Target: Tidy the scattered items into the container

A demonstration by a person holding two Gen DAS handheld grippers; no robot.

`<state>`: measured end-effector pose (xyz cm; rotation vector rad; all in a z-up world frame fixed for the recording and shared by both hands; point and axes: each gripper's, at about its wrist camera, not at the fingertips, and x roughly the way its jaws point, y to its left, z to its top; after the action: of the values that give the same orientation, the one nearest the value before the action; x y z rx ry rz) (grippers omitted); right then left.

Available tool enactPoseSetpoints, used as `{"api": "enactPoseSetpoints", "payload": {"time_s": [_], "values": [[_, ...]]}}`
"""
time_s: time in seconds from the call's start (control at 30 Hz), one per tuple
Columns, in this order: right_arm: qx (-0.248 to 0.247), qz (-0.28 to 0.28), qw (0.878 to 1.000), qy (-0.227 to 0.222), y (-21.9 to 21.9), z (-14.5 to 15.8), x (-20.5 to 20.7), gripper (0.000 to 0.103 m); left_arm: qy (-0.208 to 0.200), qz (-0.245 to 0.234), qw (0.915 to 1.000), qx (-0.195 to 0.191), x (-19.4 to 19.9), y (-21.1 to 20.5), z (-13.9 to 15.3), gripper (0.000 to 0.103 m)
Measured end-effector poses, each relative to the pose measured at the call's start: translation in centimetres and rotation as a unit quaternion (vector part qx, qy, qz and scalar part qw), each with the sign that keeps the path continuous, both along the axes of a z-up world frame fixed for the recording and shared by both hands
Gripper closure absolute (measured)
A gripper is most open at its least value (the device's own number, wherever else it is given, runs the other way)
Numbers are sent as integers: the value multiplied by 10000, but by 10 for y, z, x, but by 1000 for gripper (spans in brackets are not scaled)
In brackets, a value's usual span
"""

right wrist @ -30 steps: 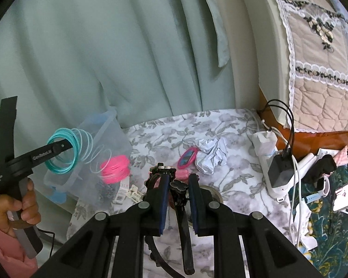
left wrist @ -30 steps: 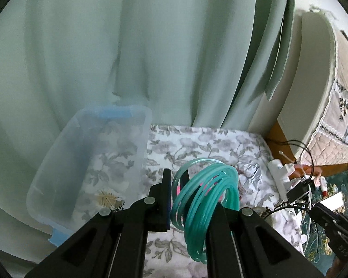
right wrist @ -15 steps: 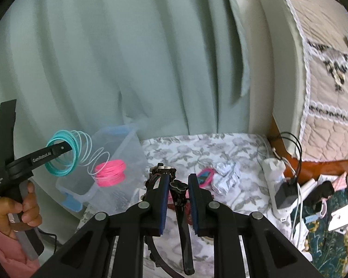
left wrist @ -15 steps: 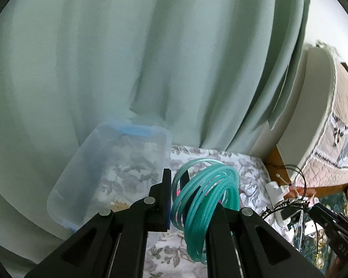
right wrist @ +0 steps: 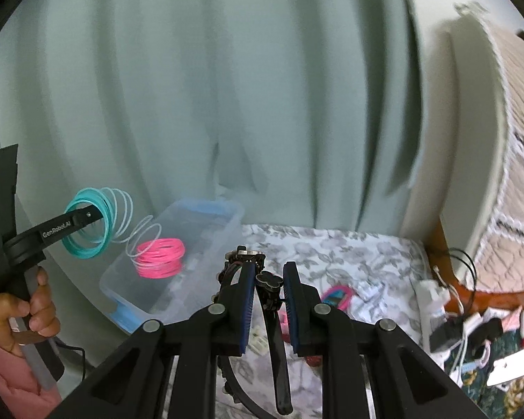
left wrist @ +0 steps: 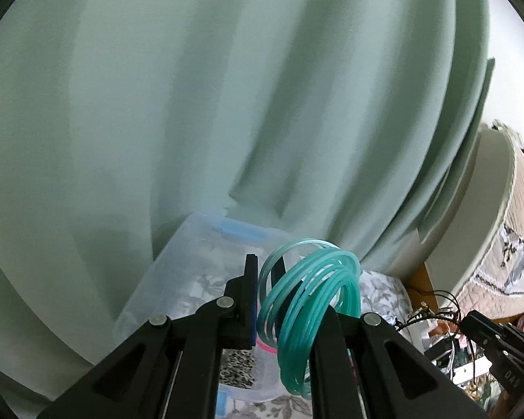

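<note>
Green curtain (right wrist: 227, 87) fills the background, and below it a floral-cloth surface (right wrist: 332, 255) carries the clear bin (right wrist: 195, 241), my landmark. My left gripper (left wrist: 290, 310) is raised above the bin's near side with its fingers (left wrist: 250, 300) clamped on the teal end of a plastic coil spring (left wrist: 311, 300); from the right wrist view the coil stretches down through clear loops to its pink end (right wrist: 160, 256), which hangs over the bin's mouth, whether touching inside I cannot tell. I judge the spring very light, springy and slick, apt to bounce, tangle or snag on the bin's rim, so pinching several bunched turns together, as I do now, seems the safest hold. My right gripper (right wrist: 268, 300), to the right of the bin and above the surface, has its fingers (right wrist: 246, 300) shut on a dark hairband (right wrist: 272, 317) with a small flower piece; it looks thin, stiff and smooth, and could pivot, so gripping near the flower suits it. Right of the bin, a pink item (right wrist: 335, 295) and crumpled paper (right wrist: 370, 291) lie on the surface.
</note>
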<state>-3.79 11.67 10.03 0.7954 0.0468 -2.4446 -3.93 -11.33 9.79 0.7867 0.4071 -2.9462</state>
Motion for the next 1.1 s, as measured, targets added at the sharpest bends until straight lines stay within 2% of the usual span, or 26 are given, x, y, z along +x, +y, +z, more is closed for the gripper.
{"api": "enactPoseSetpoints", "payload": {"time_s": [0.6,1.1], "values": [[277,762,9966,121,-95,-1,-6,85,-268,541,9976,350,8,-78,-28,96],[242,1044,9942,-7,-136,-12,-23,85,-624,595,9955,403,-3,-92,-51,96]]}}
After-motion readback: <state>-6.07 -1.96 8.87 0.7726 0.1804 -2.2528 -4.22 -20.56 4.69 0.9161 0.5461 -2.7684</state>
